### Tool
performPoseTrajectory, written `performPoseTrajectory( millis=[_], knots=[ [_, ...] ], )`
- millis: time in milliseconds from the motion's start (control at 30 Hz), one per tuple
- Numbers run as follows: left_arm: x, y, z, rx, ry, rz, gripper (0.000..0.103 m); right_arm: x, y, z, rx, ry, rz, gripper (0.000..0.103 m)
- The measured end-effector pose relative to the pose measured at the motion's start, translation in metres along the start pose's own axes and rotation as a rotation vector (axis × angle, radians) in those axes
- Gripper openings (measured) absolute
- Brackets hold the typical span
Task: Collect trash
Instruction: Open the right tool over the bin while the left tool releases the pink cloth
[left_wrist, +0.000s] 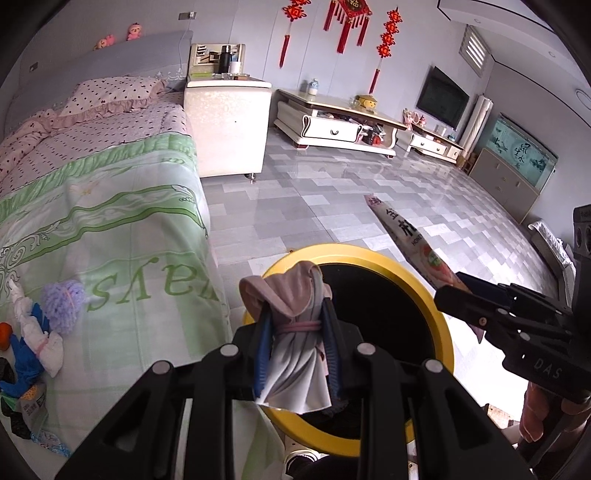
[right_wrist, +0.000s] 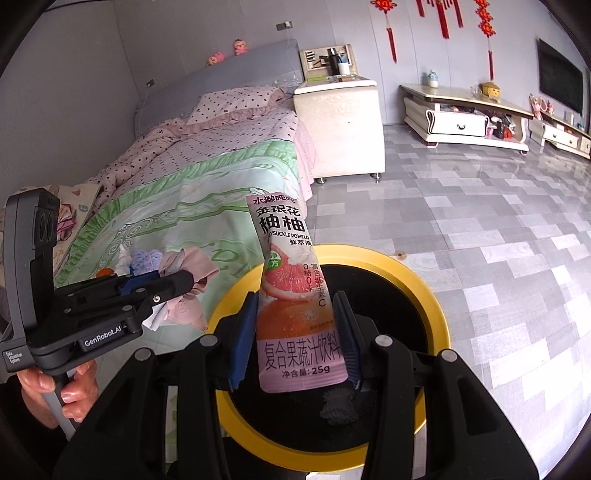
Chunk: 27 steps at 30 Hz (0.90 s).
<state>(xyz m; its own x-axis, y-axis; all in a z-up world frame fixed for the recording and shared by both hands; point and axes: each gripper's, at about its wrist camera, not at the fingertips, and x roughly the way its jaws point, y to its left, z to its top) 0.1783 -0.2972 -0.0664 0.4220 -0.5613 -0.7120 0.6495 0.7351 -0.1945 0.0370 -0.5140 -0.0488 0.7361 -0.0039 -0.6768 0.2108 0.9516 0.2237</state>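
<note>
Here left gripper (left_wrist: 297, 332) jaws clamp cloth bundle (left_wrist: 295, 332); right gripper (right_wrist: 295, 332) (above bin (right_wrist: 424, 288)) pinches juice sachet (right_wrist: 295, 295).

Count, both views:
- claws: 2, left claw (left_wrist: 297, 343) and right claw (right_wrist: 295, 339)
- yellow-rimmed bin (left_wrist: 441, 317): 1
- drink pouch (right_wrist: 291, 295): 1
- tied cloth bundle (left_wrist: 295, 332): 1
- bed (left_wrist: 122, 206): 1
- pink plush toys (left_wrist: 133, 31) on headboard: 2 or 3, cannot tell
- television (left_wrist: 441, 98): 1
</note>
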Motion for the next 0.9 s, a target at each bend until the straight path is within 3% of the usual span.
performPoseTrajectory(
  millis=[433,667,900],
  knots=[
    [0.022,-0.011,-0.004,-0.021,0.051,-0.029,0.025,0.008,-0.027,-0.007,0.081,0.009,-0.022,0.041],
    [0.014,-0.005,-0.003,-0.05,0.028,-0.031,0.048,0.006,-0.039,-0.007,0.125,0.007,-0.044,0.047],
    [-0.001,0.013,-0.001,-0.069,0.002,-0.001,0.056,0.0,-0.034,-0.006,0.119,-0.005,-0.036,0.049]
  ],
)
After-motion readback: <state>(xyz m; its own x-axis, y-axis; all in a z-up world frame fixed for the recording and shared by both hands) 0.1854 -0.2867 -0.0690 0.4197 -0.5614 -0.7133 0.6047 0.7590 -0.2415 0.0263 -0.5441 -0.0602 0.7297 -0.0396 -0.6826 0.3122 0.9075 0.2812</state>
